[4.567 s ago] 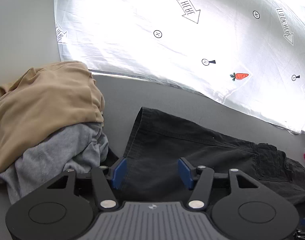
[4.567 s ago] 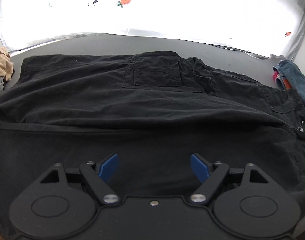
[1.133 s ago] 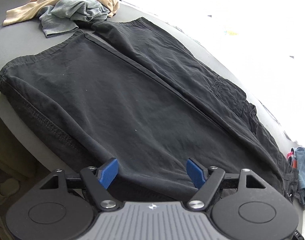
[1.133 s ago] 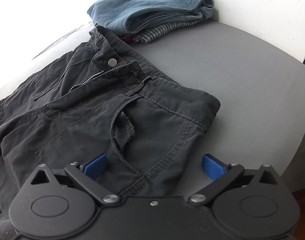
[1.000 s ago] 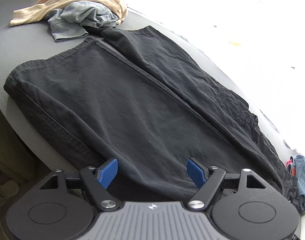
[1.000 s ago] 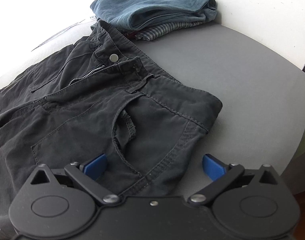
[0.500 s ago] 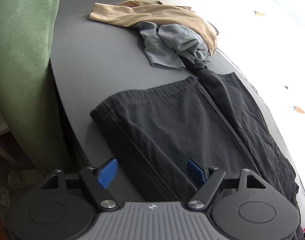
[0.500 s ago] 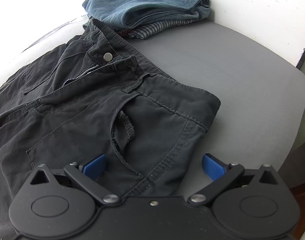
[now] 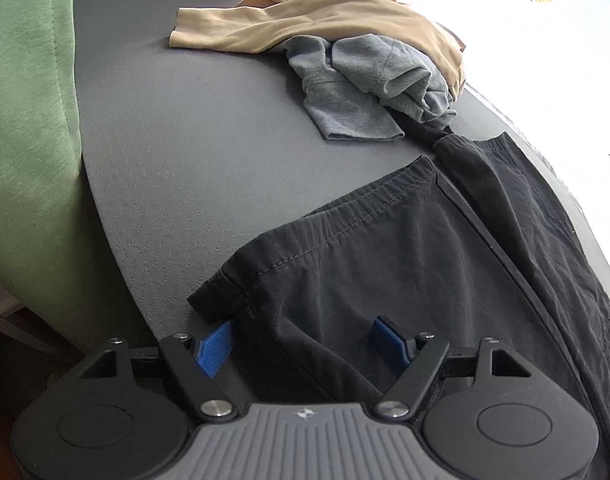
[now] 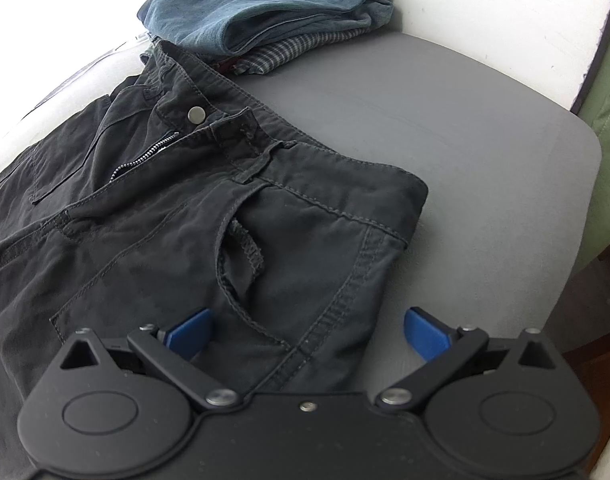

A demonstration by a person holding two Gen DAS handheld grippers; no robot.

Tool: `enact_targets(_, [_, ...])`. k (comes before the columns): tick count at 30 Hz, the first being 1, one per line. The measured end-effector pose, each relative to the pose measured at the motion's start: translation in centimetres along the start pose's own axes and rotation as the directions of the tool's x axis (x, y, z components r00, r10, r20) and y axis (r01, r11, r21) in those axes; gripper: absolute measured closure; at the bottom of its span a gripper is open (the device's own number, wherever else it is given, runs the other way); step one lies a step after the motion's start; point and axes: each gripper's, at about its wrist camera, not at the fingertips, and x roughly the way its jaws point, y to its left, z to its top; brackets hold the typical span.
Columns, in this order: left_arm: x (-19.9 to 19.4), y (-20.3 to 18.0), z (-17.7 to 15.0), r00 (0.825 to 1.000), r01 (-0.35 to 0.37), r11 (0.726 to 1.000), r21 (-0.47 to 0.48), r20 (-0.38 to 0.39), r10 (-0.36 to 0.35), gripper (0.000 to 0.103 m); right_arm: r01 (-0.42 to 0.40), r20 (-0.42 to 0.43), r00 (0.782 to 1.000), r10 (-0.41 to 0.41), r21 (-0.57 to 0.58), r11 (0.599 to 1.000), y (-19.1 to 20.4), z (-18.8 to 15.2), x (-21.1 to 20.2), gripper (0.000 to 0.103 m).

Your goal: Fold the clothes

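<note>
Black trousers lie flat on the grey table. The left wrist view shows their leg hems [image 9: 345, 216]; the right wrist view shows the waistband with button and zip [image 10: 197, 114]. My left gripper [image 9: 303, 340] is open, its jaws straddling the near hem corner at the table's front edge. My right gripper [image 10: 307, 330] is open, its jaws straddling the near waistband corner and hip pocket [image 10: 241, 256]. Neither has closed on the cloth.
A tan garment [image 9: 317, 20] and a grey one [image 9: 361, 80] lie crumpled at the far left of the table [image 9: 185, 132]. Folded blue jeans [image 10: 265, 4] on a checked garment [image 10: 293, 52] lie beyond the waistband. A green chair [image 9: 21, 120] stands at the left.
My left gripper has swung left along the leg and come down to the near hem corner. My right gripper has edged slightly closer to the waistband corner. Both stay open.
</note>
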Motion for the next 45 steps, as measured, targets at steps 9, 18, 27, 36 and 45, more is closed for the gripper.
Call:
enact_targets(9, [-0.3,0.8,0.5,0.998,-0.037,0.999,-0.021,-0.052,0.035,0.034,0.025,0.007,1.0,-0.025,0.048,0.999,1.0,-0.3,-0.8,0.019])
enact_targets(18, [0.2,2.2,0.7,0.998,-0.007,0.992,-0.127,-0.065,-0.001,0.037,0.014,0.015,1.0,-0.015,0.054,0.998,1.1,-0.3,-0.8,0.012])
enact_targets(27, [-2.2,0.6,2.5,1.0,0.002,0.994,-0.112,-0.014,-0.003,0.095,0.202,0.148,0.97,-0.191,-0.061,0.977,4.4,-0.5,-3.8,0.1])
enact_targets(36, [-8.6,-3.2,6.8,0.99,0.102,0.981,-0.167,0.113,-0.083,0.1,-0.039,0.151,0.989,0.006,0.213,0.976,-1.1,1.8,-8.1,0.101])
enact_targets(45, [-11.7,-7.5,8.6,0.978,0.013,1.0,-0.023,0.211,-0.008,0.1,-0.078,0.26,0.966,0.018,0.222,0.972,0.1,4.0,-12.5,0.101])
